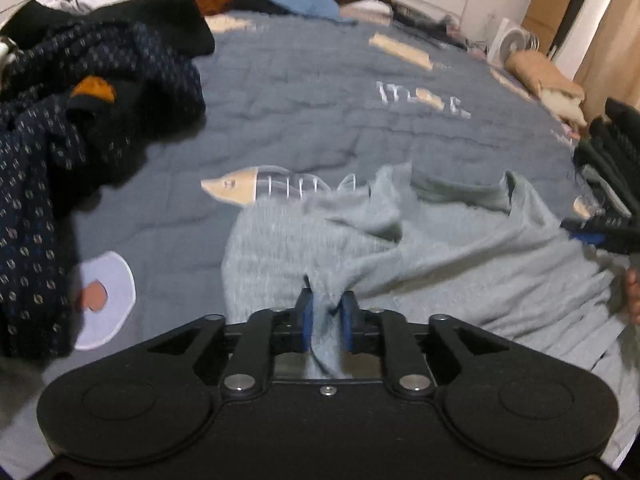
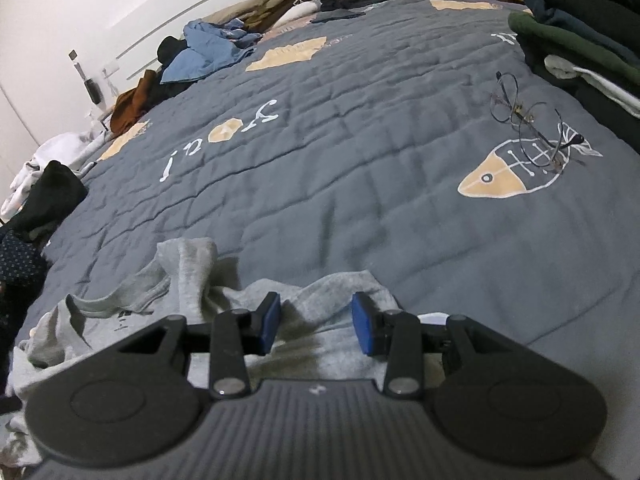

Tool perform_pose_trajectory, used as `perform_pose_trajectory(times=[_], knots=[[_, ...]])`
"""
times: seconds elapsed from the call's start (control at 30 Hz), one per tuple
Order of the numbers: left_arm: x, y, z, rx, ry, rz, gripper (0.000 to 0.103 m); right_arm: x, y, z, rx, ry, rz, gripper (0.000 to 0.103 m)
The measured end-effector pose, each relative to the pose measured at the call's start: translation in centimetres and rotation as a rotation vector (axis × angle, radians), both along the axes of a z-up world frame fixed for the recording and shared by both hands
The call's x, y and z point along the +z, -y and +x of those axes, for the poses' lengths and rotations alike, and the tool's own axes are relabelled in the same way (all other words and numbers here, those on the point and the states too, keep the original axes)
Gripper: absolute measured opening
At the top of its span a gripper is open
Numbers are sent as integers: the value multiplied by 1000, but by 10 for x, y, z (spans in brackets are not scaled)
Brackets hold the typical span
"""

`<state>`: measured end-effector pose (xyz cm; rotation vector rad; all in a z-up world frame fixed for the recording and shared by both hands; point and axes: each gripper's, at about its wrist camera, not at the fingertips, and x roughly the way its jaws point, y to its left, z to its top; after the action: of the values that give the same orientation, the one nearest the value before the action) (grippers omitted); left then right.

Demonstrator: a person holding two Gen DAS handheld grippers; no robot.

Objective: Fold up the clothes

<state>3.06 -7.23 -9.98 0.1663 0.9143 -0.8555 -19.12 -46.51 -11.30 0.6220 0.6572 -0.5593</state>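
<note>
Now left gripper (image 1: pixel 328 312) pinches the grey garment (image 1: pixel 440 256) — right gripper (image 2: pixel 316 322) jaws gape above it.

A light grey garment (image 1: pixel 440 256) lies on a slate-blue quilt (image 1: pixel 304 92) printed with tan-headed fish skeletons.

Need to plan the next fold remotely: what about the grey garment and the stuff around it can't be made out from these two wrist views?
- Grey garment: near hem, hidden behind the left gripper body in the left wrist view; also motion-blurred.
- Its small dark print: too small to read, right wrist view.
- Garment's left part: cut off by the edge, right wrist view.
- Right gripper: whether its open pads touch cloth is unclear.
- Glasses: lenses unclear.
</note>
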Motion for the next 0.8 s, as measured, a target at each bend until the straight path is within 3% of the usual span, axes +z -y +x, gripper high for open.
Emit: perform_pose_trajectory(times=[0.1, 0.27, 0.37, 0.47, 0.5, 0.6, 0.8], knots=[[11, -13, 2, 11, -12, -74, 50, 3, 0, -3, -5, 12, 4, 39], [15, -17, -7, -58, -47, -98, 52, 21, -7, -14, 53, 26, 7, 39], [4, -5, -13, -94, -41, -35, 52, 29, -15, -23, 85, 13, -19, 39], [-1, 3, -14, -94, -40, -25, 52, 32, -21, -32, 97, -7, -54, 39], [-2, 5, -14, -92, -37, -25, 48, 32, -22, -34, 98, -14, -64, 39], [-4, 5, -13, -71, -51, -7, 9, 27, -22, -38, 104, -44, -77, 39], [29, -16, -15, -54, -66, -93, 4, 11, -20, -44, 121, -107, -78, 39]])
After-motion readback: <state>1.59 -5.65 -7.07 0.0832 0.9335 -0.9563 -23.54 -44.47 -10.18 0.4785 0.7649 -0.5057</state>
